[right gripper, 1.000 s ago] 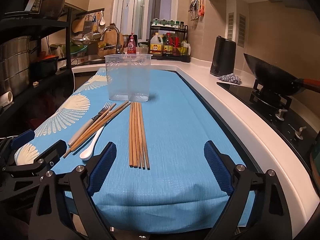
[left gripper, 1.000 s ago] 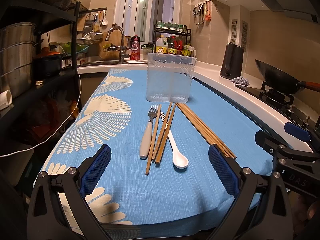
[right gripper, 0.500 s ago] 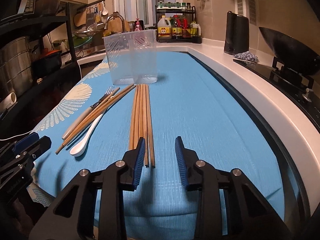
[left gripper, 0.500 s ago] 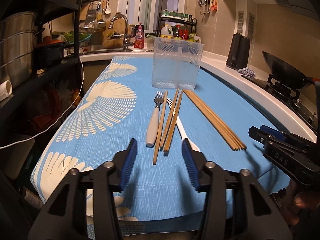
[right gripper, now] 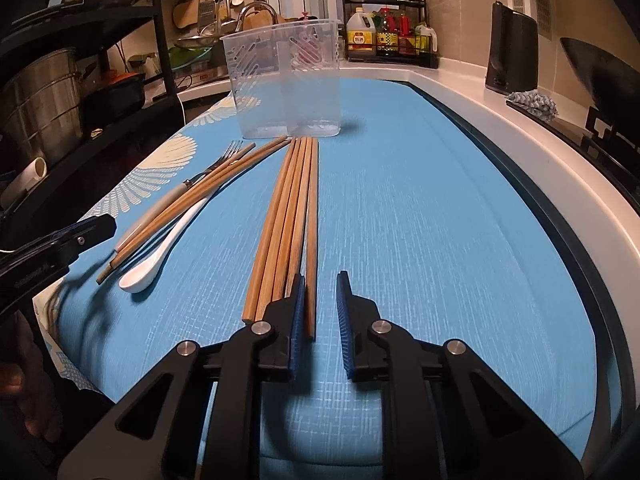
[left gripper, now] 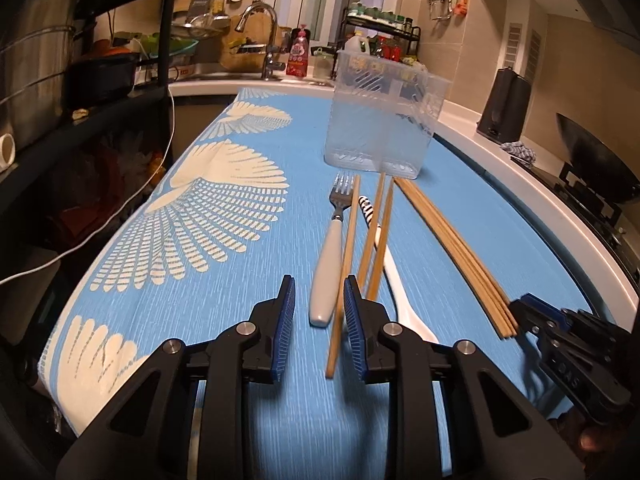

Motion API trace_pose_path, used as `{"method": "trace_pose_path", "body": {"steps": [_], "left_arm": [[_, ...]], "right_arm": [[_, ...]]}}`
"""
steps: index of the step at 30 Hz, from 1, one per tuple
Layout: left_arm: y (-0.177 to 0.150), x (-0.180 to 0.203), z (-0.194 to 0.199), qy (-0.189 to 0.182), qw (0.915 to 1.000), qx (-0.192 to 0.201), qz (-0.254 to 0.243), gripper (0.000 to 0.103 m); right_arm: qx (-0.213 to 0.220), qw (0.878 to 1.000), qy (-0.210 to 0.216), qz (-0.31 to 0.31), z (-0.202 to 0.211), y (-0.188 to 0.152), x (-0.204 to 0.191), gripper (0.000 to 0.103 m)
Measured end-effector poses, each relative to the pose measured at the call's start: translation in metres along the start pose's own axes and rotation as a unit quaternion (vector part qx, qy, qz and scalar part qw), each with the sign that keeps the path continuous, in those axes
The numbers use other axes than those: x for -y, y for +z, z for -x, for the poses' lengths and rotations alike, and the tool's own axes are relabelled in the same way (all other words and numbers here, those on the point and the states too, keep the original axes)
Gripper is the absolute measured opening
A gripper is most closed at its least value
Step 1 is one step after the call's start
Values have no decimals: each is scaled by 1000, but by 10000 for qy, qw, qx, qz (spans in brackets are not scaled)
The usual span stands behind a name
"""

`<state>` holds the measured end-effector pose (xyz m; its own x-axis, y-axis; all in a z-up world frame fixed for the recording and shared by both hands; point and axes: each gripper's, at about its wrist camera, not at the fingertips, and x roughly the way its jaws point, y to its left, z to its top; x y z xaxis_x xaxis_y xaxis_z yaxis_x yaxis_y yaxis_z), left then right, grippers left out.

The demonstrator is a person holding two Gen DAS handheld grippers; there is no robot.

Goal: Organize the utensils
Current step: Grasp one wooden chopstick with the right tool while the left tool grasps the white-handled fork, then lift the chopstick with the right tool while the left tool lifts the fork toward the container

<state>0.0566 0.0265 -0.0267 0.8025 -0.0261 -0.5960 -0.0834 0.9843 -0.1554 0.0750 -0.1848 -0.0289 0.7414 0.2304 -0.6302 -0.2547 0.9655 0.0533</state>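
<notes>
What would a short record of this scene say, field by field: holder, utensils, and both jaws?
holder: clear holder, upright on the blue cloth, no utensil in it
mixed group: fork, white spoon, three loose chopsticks, lying flat
bundle: chopstick bundle, side by side on the cloth
left gripper: jaws have just been closing; fork handle end and one chopstick between them, not clamped
right gripper: jaws have just been closing; outermost bundle chopstick between them, not clamped
</notes>
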Motion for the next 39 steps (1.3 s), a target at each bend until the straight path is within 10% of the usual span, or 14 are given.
{"method": "trace_pose_path", "body": {"steps": [23, 39], "left_arm": [[-10, -2, -4, 90, 9991, -326, -245, 18], [-14, 1, -6, 283, 9987, 67, -426, 19]], "right_arm": [[133, 9991, -382, -135, 17, -3, 12, 5], [94, 9993, -355, -109, 7, -7, 15, 23]]}}
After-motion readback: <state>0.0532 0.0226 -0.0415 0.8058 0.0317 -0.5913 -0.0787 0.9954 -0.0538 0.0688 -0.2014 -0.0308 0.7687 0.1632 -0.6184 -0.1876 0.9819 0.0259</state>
